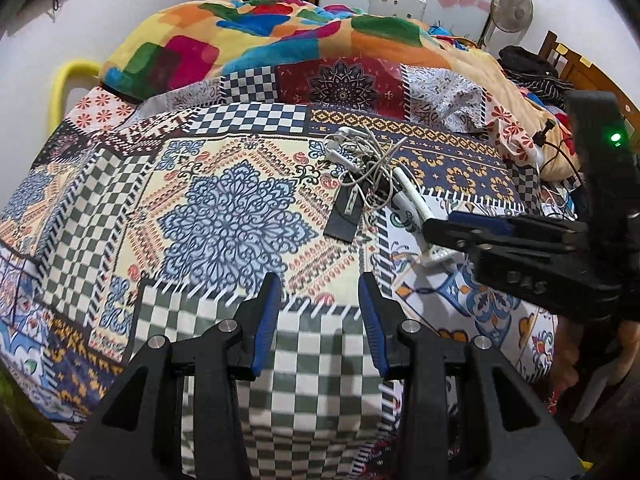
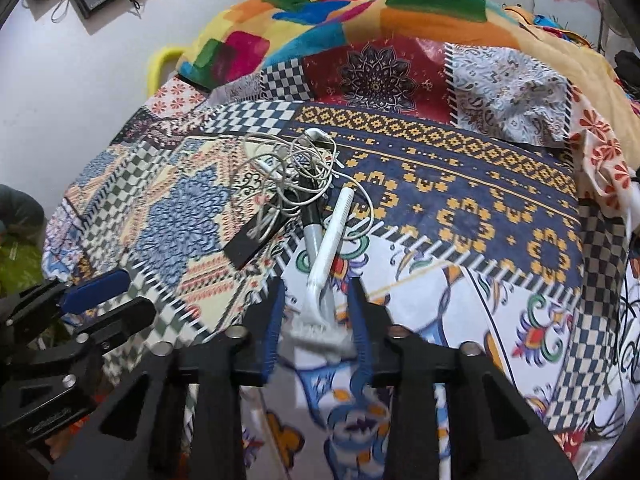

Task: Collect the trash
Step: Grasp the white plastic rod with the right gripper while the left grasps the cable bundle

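Seemingly light and stiff, the brush [image 2: 326, 256] is pinched at its bristle head by the right hand-held gripper [image 2: 316, 344]; the left hand-held gripper [image 1: 320, 320] is held open, empty.

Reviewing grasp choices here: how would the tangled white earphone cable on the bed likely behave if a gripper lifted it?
The earphone cable is probably floppy: it lies in loose thin loops. It likely weighs little, being so thin. It may drag neighbours along, since loops lie over the black flat piece and the grey marker.

Left gripper [image 1: 320, 312] parted, empty; right gripper [image 2: 316, 320] narrowed, both downward-tilted.
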The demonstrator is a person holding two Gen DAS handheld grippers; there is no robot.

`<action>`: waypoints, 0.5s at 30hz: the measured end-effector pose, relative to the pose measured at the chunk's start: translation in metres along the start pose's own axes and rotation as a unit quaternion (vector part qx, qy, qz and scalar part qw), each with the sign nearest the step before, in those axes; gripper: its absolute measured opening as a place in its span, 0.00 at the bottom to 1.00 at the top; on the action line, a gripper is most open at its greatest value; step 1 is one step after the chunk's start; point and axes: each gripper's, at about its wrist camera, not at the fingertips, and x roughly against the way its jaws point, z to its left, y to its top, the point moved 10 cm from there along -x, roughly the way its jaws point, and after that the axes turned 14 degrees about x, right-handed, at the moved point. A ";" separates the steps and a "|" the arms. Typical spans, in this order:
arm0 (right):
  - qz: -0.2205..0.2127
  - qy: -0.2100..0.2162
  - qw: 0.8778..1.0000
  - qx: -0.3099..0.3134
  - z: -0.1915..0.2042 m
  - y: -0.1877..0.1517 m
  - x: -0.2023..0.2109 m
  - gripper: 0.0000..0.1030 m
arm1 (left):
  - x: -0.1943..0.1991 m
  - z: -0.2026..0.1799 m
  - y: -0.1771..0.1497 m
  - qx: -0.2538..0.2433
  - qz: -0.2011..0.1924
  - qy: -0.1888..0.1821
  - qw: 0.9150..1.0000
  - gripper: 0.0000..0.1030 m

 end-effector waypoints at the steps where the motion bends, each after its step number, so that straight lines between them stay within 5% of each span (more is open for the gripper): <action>1: 0.003 0.001 1.000 0.000 -0.001 0.000 -0.003 0.14 | -0.002 -0.001 0.002 0.000 0.000 -0.002 1.000 0.38; 6: -0.011 0.019 1.000 -0.011 -0.007 0.000 -0.001 0.10 | -0.013 -0.019 0.016 0.000 0.003 -0.030 1.000 0.38; 15: -0.046 -0.009 0.999 -0.020 -0.036 -0.004 0.027 0.10 | -0.044 -0.061 0.042 -0.023 0.009 -0.045 0.999 0.45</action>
